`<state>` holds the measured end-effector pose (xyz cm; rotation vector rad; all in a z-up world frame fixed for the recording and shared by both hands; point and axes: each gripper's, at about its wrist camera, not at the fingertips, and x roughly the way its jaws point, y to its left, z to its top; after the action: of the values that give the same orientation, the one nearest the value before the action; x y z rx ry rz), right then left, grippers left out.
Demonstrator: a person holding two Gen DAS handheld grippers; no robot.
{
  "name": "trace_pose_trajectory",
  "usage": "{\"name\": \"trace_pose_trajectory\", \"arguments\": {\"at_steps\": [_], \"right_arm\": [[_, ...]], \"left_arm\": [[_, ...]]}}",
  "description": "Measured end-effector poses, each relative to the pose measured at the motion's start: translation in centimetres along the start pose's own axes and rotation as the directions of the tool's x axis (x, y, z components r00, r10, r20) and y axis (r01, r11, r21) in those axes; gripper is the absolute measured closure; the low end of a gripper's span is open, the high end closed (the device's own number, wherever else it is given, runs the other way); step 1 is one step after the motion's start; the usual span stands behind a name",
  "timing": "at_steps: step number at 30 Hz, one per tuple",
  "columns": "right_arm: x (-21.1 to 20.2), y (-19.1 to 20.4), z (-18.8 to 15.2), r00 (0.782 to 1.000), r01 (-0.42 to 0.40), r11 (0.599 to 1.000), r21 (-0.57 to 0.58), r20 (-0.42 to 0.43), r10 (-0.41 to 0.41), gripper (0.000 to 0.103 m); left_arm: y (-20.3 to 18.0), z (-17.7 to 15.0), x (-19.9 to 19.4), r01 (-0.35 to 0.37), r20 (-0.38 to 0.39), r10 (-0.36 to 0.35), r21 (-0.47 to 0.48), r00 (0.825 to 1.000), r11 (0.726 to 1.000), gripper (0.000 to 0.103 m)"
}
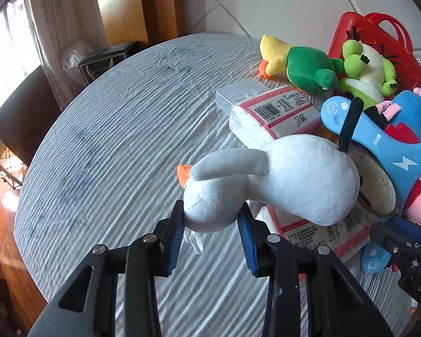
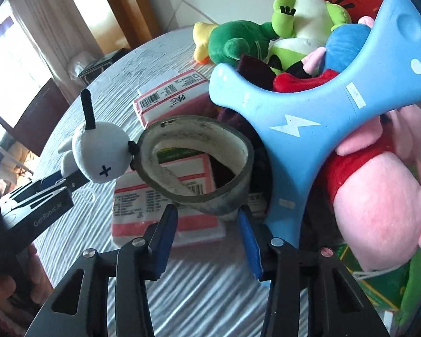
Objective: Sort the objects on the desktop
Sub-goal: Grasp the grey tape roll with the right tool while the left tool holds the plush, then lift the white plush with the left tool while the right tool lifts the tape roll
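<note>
Left tool gripping white plush, its face hidden

White plush rabbit with black ears, pinched aloft at its rump; worn tape roll tilted beside it.

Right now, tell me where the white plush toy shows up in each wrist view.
Left wrist view: white plush toy at centre, held in the left gripper.
Right wrist view: it sits at the left edge, beside the tape roll.
Shared landmark: the blue plastic stool.
</note>
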<state>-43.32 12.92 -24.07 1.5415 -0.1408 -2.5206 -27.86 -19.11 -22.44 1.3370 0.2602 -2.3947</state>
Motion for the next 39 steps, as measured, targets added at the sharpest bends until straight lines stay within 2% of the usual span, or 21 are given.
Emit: {"name": "trace_pose_trajectory", "arguments": {"at_steps": [2, 4, 7, 9, 11, 13, 14, 15, 16, 18, 21, 25, 28, 29, 31, 33, 36, 39], "right_arm": [[0.5, -0.4, 0.0, 1.0, -0.018, 0.999, -0.032, 0.003, 0.018, 0.056], [1.1, -0.6, 0.3, 0.999, -0.03, 0.997, -0.071, 0.016, 0.031, 0.049], [1.6, 0.0, 0.8, 0.998, -0.065, 0.991, -0.118, 0.014, 0.067, 0.049], [1.3, 1.1, 0.8, 0.991, -0.131, 0.978, -0.164, 0.001, 0.133, 0.049], [0.9, 2.6, 0.5, 0.975, -0.223, 0.951, -0.213, -0.03, 0.221, 0.049], [0.4, 3.9, 0.0, 0.968, -0.251, 0.933, -0.257, -0.042, 0.249, 0.049], [0.2, 4.2, 0.0, 0.973, -0.229, 0.935, -0.269, -0.028, 0.23, 0.048], [0.0, 4.0, 0.2, 0.978, -0.202, 0.943, -0.264, -0.01, 0.207, 0.04], [0.0, 3.5, 0.5, 0.983, -0.176, 0.952, -0.25, 0.008, 0.184, 0.022], [0.3, 2.4, 1.2, 0.989, -0.135, 0.965, -0.225, 0.029, 0.145, 0.008], [0.8, 2.2, 1.9, 0.991, -0.119, 0.966, -0.231, 0.028, 0.129, 0.008], [1.3, 3.4, 2.3, 0.991, -0.112, 0.966, -0.233, 0.039, 0.124, 0.001], [1.9, 4.4, 2.9, 0.994, -0.088, 0.973, -0.213, 0.052, 0.101, 0.001], [2.2, 4.6, 3.0, 0.995, -0.073, 0.976, -0.207, 0.054, 0.086, 0.001], [3.0, 4.9, 3.7, 0.996, -0.047, 0.98, -0.194, 0.061, 0.06, 0.001], [3.6, 5.3, 4.3, 0.997, -0.028, 0.985, -0.171, 0.071, 0.04, 0.001], [4.4, 5.9, 5.2, 0.997, 0.012, 0.99, -0.143, 0.077, -0.001, 0.001], [5.2, 6.2, 5.5, 0.996, 0.056, 0.993, -0.106, 0.074, -0.048, 0.001]], "left_arm": [[-0.2, -0.3, -0.1, -0.022, 0.008, 0.022, -0.052, 1.0, 0.998, 0.067], [-0.4, -0.4, -0.2, -0.052, 0.016, 0.054, -0.089, 0.998, 0.995, 0.067], [-0.2, -0.2, -0.2, -0.099, 0.018, 0.102, -0.128, 0.995, 0.987, 0.066], [0.2, 0.0, -0.3, -0.129, 0.024, 0.134, -0.143, 0.991, 0.981, 0.067], [0.6, 0.1, -0.2, -0.146, 0.023, 0.151, -0.154, 0.988, 0.977, 0.067], [0.8, 0.4, -0.1, -0.154, 0.023, 0.16, -0.163, 0.987, 0.975, 0.068], [0.8, 0.5, -0.1, -0.157, 0.025, 0.163, -0.162, 0.986, 0.974, 0.068], [0.7, 0.6, 0.0, -0.157, 0.028, 0.164, -0.159, 0.986, 0.975, 0.068], [0.6, 0.7, 0.1, -0.16, 0.031, 0.167, -0.16, 0.985, 0.974, 0.068], [0.5, 0.8, 0.5, -0.159, 0.027, 0.165, -0.155, 0.986, 0.975, 0.068], [1.2, 0.8, 1.3, -0.128, 0.007, 0.131, -0.154, 0.991, 0.98, 0.068], [3.8, 0.8, 2.2, -0.074, -0.032, 0.07, -0.17, 0.997, 0.983, 0.068], [5.8, 1.2, 2.7, -0.079, -0.045, 0.072, -0.163, 0.996, 0.984, 0.055], [6.2, 1.5, 2.8, -0.076, -0.045, 0.069, -0.158, 0.997, 0.985, 0.047], [6.7, 2.4, 3.1, -0.039, -0.036, 0.034, -0.137, 0.999, 0.99, 0.04], [6.6, 3.6, 4.0, 0.005, -0.036, -0.008, -0.087, 0.999, 0.996, 0.035], [5.4, 5.1, 6.5, 0.037, -0.082, -0.035, 0.022, 0.996, 0.999, 0.035], [3.9, 5.5, 9.0, 0.117, -0.141, -0.1, 0.123, 0.985, 0.986, 0.035]]}}
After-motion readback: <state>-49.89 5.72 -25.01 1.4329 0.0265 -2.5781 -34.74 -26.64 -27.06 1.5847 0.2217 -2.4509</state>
